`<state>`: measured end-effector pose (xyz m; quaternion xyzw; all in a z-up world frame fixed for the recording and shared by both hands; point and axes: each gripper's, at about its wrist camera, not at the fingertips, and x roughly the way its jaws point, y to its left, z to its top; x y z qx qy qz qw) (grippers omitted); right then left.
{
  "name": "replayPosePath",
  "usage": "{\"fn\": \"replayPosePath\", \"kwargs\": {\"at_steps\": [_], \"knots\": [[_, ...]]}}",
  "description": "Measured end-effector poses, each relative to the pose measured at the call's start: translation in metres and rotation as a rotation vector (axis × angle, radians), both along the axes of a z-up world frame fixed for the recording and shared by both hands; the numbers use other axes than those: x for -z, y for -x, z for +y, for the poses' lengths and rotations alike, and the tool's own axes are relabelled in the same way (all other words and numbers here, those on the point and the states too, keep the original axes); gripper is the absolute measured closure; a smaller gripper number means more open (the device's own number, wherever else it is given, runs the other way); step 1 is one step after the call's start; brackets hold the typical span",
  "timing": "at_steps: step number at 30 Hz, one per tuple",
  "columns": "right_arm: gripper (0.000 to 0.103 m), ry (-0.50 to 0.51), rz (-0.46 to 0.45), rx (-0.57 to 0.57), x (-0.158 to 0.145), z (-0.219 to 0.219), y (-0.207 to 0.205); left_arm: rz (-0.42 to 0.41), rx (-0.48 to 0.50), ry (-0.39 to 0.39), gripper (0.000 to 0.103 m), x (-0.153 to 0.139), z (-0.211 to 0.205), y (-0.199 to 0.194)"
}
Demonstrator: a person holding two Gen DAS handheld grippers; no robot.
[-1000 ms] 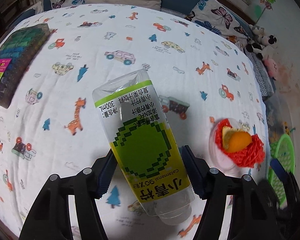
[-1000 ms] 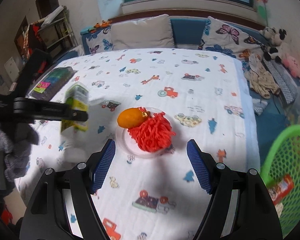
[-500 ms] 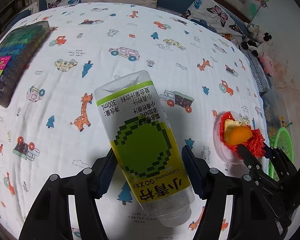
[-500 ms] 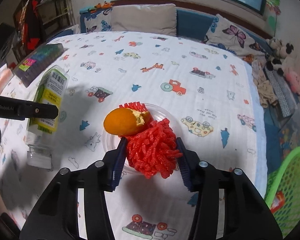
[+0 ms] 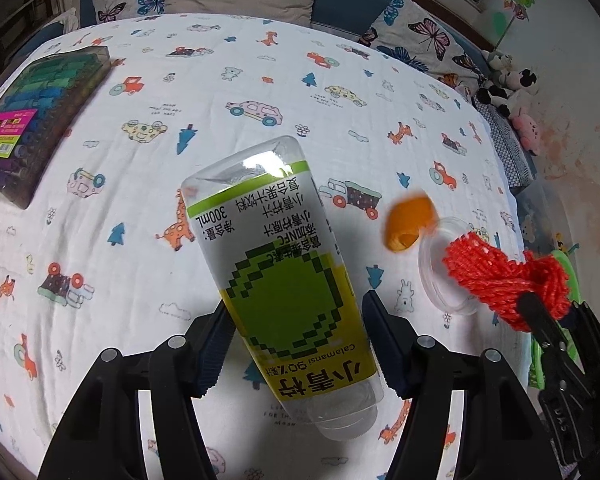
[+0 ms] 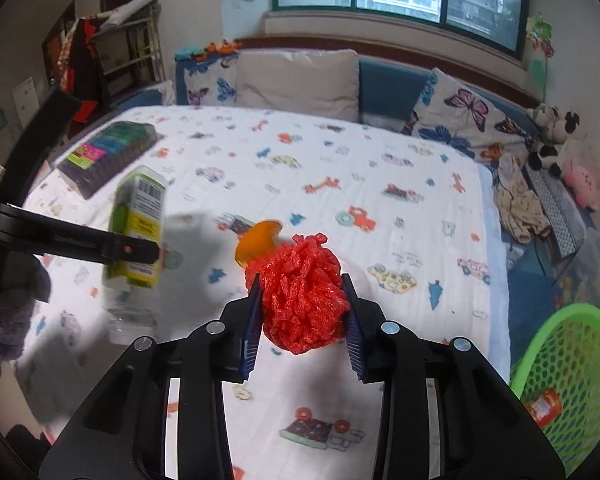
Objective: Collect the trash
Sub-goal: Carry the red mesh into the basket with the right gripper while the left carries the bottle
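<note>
My left gripper (image 5: 296, 344) is shut on an empty clear juice bottle (image 5: 284, 280) with a green and yellow label, held above the bed; the bottle also shows in the right wrist view (image 6: 138, 236). My right gripper (image 6: 302, 320) is shut on a red foam fruit net (image 6: 302, 300), lifted off the bed; the net also shows in the left wrist view (image 5: 508, 276). A clear plastic lid (image 5: 440, 268) tilts up against the net. An orange peel (image 5: 410, 224) is blurred beside it, and shows behind the net in the right wrist view (image 6: 256, 240).
A green mesh basket (image 6: 568, 364) with some trash in it stands beside the bed at the right. A dark box of coloured items (image 5: 32, 116) lies on the bed's left side. Pillows (image 6: 300, 84) and soft toys (image 6: 556, 148) line the far side.
My right gripper closed on the red net and lifted it. The clear lid tipped up and the orange peel came off it. My left gripper still holds the bottle.
</note>
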<state>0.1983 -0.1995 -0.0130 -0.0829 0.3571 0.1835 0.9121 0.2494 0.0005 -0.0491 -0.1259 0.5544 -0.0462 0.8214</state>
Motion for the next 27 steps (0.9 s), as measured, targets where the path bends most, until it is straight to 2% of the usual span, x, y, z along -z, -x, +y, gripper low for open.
{"fn": "replayPosePath", "kwargs": {"at_steps": [11, 27], "knots": [[0.066, -0.013, -0.016, 0.039, -0.015, -0.013, 0.019, -0.032, 0.045, 0.015, 0.044, -0.016, -0.005, 0.018], [0.066, -0.035, -0.01, 0.285, -0.018, -0.112, 0.065, -0.108, 0.263, 0.102, 0.047, -0.055, -0.083, 0.039]]}}
